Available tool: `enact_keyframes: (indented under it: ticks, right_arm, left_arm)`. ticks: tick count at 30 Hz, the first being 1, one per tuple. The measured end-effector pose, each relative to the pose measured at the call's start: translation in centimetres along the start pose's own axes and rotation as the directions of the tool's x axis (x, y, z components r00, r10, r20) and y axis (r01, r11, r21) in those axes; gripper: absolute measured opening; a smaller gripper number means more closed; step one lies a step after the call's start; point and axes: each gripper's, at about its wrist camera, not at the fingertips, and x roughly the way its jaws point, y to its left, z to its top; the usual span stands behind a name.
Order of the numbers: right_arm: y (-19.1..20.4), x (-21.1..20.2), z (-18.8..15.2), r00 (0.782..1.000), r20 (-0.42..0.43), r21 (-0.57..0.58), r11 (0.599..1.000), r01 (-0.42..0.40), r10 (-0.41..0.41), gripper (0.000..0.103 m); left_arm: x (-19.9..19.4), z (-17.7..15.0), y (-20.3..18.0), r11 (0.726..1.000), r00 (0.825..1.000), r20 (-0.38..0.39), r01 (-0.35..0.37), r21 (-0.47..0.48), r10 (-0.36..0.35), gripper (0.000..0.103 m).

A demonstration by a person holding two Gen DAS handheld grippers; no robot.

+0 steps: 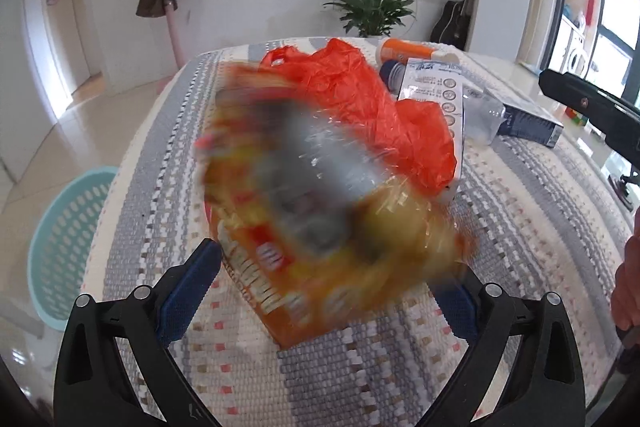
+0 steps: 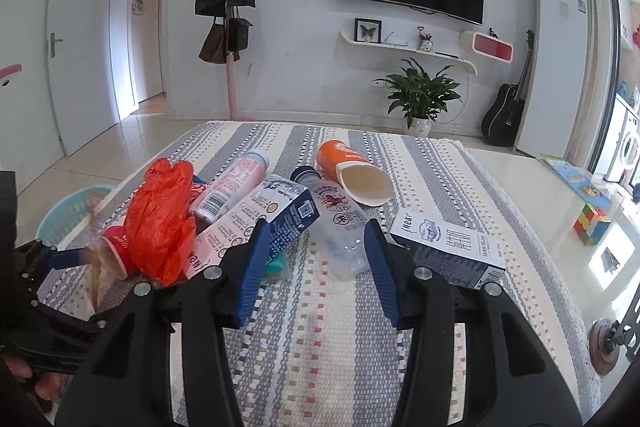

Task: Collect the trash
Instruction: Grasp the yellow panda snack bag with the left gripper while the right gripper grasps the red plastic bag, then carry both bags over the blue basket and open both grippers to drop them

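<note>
Tablecloth (image 2: pixel 340 327): woven grey and cream stripes with small red, tan and black flecks. Plastic bag (image 2: pixel 160 219): bright orange-red. Snack wrapper (image 1: pixel 320 227) in left gripper (image 1: pixel 332 287): yellow-orange with red and white lettering, silver inside, blurred. Cup (image 2: pixel 352 171): orange with white rim, tan inside. Bottle (image 2: pixel 340 223): clear, dark blue cap, red print on label. Carton (image 2: pixel 448 247): white top with dark navy sides. Second carton (image 2: pixel 276 215): navy and white. Pink-white bottle (image 2: pixel 232 187). Basket (image 1: pixel 68 243): pale teal. Both grippers: black frames, blue fingers (image 2: pixel 252 267).
</note>
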Motion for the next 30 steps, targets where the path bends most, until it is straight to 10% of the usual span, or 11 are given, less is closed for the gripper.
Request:
enact_keyframes:
  ticks: [13, 20, 30]
  right_arm:
    - [5.7, -0.1, 2.6, 0.987, -0.017, -0.069, 0.985, -0.158, 0.157, 0.058]
    - [9.0, 2.1, 3.2, 0.972, -0.094, -0.057, 0.973, -0.222, 0.216, 0.066]
    - [10.6, 6.7, 3.4, 0.940, -0.249, 0.032, 0.972, -0.234, 0.235, 0.067]
  left_arm:
    - [-2.4, -0.2, 4.1, 0.986, 0.997, 0.069, 0.029, -0.163, -0.017, 0.064]
    - [-2.2, -0.6, 5.9, 0.969, 0.997, 0.050, 0.062, -0.241, -0.052, 0.007]
    - [-4.0, -0.2, 8.1, 0.945, 0.995, 0.091, 0.074, -0.319, -0.047, 0.003]
